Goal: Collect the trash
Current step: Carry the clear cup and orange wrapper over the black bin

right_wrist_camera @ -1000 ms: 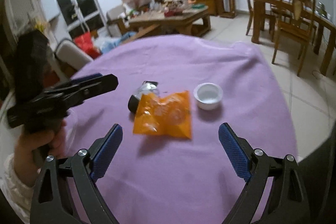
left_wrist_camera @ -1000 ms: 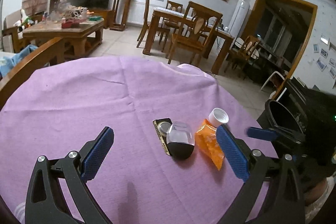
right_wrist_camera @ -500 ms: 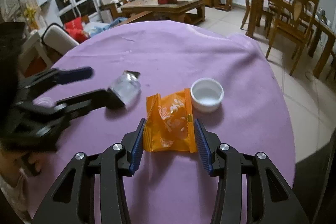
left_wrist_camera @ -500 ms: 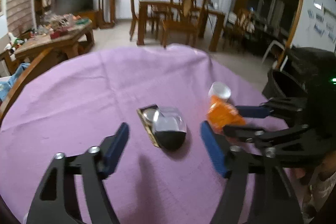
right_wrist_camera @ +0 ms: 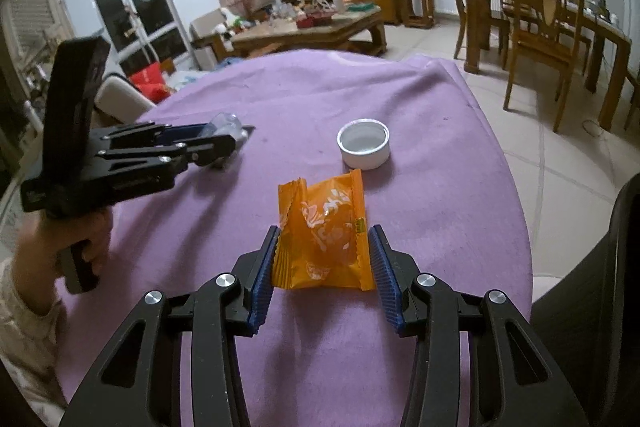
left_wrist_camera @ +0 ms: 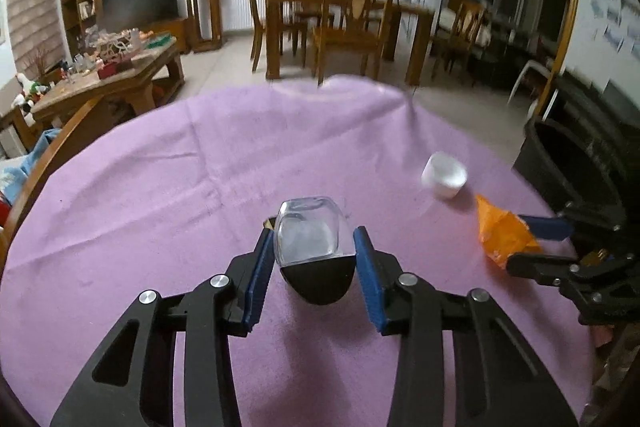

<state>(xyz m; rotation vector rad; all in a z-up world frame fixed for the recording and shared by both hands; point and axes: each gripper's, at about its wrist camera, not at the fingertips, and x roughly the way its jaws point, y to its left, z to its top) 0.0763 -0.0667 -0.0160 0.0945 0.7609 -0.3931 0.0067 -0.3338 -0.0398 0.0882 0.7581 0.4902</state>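
Trash on the purple-clothed desk [left_wrist_camera: 160, 187]: orange wrapper [right_wrist_camera: 326, 235] lower centre of the right wrist view, pinched between the blue pads of the right claw [right_wrist_camera: 324, 263], jaws having just closed on it. Clear plastic container with black base [left_wrist_camera: 314, 247] sits centre frame in the left wrist view; left claw [left_wrist_camera: 314, 267] has just been closing, pads against its sides. White cap [right_wrist_camera: 363, 143] lies loose above the wrapper. Black bin [left_wrist_camera: 568, 163] at right edge.
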